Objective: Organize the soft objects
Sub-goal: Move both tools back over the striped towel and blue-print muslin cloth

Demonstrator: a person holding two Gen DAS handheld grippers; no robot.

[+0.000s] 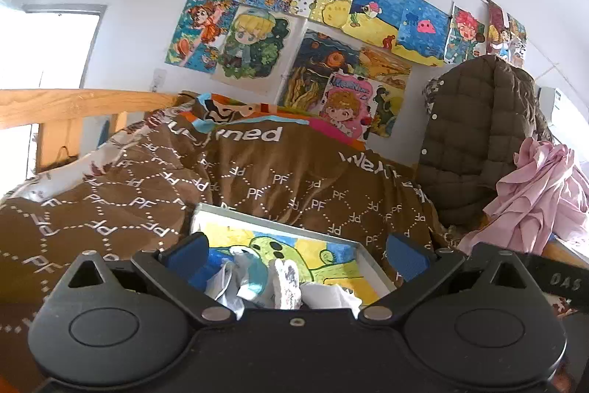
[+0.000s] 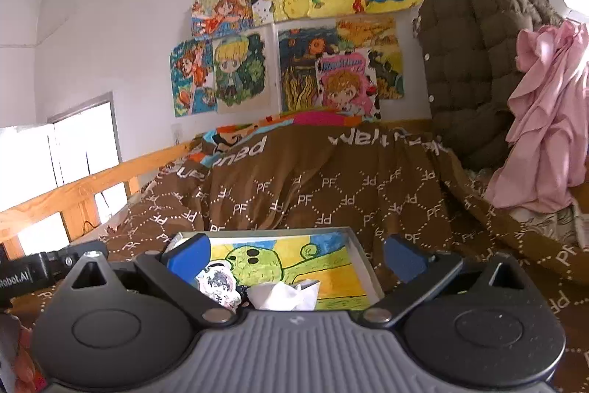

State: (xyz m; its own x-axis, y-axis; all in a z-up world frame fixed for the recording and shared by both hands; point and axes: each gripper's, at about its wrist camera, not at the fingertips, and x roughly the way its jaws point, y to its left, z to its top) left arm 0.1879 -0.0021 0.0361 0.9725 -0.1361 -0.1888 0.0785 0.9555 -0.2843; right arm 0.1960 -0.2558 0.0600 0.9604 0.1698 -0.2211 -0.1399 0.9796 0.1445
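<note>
A brown quilt (image 1: 257,186) (image 2: 313,186) printed with "PF" is heaped over the bed. On it, just ahead of both grippers, lies a shallow white box (image 1: 235,212) (image 2: 362,256) lined with a yellow and green painting. Inside are a crumpled white tissue (image 2: 283,295) (image 1: 327,295), a round cartoon badge (image 2: 217,284) and a crinkled clear bag (image 1: 224,282). My left gripper (image 1: 298,255) is open, its blue pads wide apart above the box with nothing between them. My right gripper (image 2: 297,256) is open in the same way.
An olive puffer jacket (image 1: 475,127) (image 2: 475,61) and a pink cloth (image 1: 537,194) (image 2: 545,120) hang at the right. A wooden bed rail (image 1: 73,105) (image 2: 73,194) runs along the left. Drawings cover the wall behind. An orange and pink cover (image 2: 316,116) shows behind the quilt.
</note>
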